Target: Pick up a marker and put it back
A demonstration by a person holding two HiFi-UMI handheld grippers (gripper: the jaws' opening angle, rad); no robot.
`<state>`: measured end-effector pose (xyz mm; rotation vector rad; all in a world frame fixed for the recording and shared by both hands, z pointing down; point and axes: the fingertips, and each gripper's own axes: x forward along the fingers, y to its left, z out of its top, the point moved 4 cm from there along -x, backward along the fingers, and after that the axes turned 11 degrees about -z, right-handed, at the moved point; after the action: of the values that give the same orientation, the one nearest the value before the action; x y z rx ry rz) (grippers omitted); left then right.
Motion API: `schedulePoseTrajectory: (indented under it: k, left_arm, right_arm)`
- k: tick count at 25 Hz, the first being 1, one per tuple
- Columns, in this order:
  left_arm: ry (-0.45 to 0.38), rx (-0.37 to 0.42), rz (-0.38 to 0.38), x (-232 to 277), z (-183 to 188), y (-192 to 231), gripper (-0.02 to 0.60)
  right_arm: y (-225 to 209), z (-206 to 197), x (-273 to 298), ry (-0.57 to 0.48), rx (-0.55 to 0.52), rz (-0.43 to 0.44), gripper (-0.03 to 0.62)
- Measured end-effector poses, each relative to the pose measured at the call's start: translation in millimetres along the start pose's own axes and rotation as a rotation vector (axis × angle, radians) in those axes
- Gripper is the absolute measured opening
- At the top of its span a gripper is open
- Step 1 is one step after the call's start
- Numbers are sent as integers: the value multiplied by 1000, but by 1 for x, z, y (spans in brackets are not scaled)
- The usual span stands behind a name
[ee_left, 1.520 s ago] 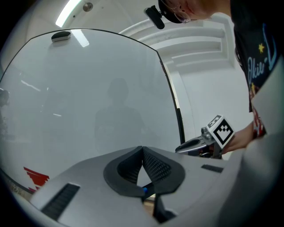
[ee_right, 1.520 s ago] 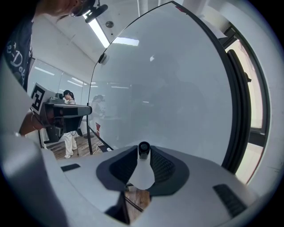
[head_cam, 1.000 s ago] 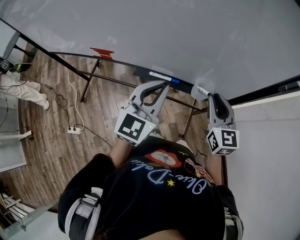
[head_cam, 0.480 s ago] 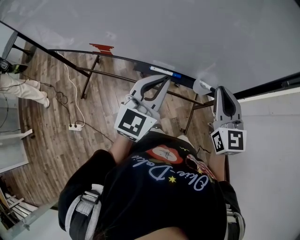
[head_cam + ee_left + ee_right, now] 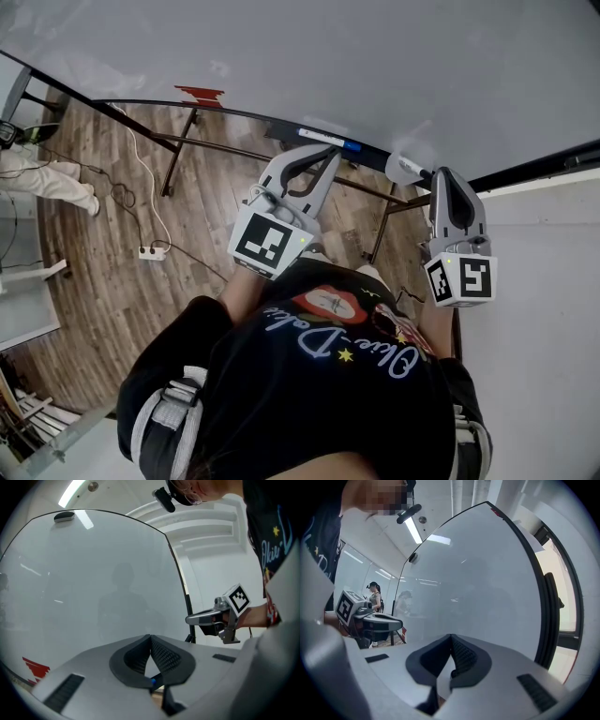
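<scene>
A white marker with a blue end (image 5: 326,140) lies on the whiteboard's black tray (image 5: 234,117). My left gripper (image 5: 332,157) hovers just in front of it, level, its fingertips touching. In the left gripper view its jaws (image 5: 151,637) are shut, and the blue end (image 5: 151,681) shows through the gap below them. My right gripper (image 5: 439,174) is further right along the tray. Its jaws (image 5: 451,636) have just been closing and now meet, with nothing visibly pinched. A white object (image 5: 405,169) sits just beyond its tips; I cannot tell whether they touch.
The whiteboard (image 5: 375,66) fills the top of the head view, with a red patch (image 5: 202,95) at its lower edge. Its stand's legs (image 5: 178,169) rest on the wooden floor by a power strip (image 5: 150,253) and cable. Another person's legs (image 5: 47,183) are at far left.
The right gripper's jaws went from open to shut, and it rose slightly along the board. The left gripper stayed where it was.
</scene>
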<state>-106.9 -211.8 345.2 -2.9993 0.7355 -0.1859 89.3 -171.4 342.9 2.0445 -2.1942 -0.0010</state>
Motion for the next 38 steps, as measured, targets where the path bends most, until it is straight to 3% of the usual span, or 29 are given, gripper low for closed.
schedulePoseTrajectory:
  k: [38]
  left_arm:
    - [-9, 8, 7, -3, 3, -1, 3]
  right_arm:
    - [-2, 11, -7, -26, 0, -4, 0]
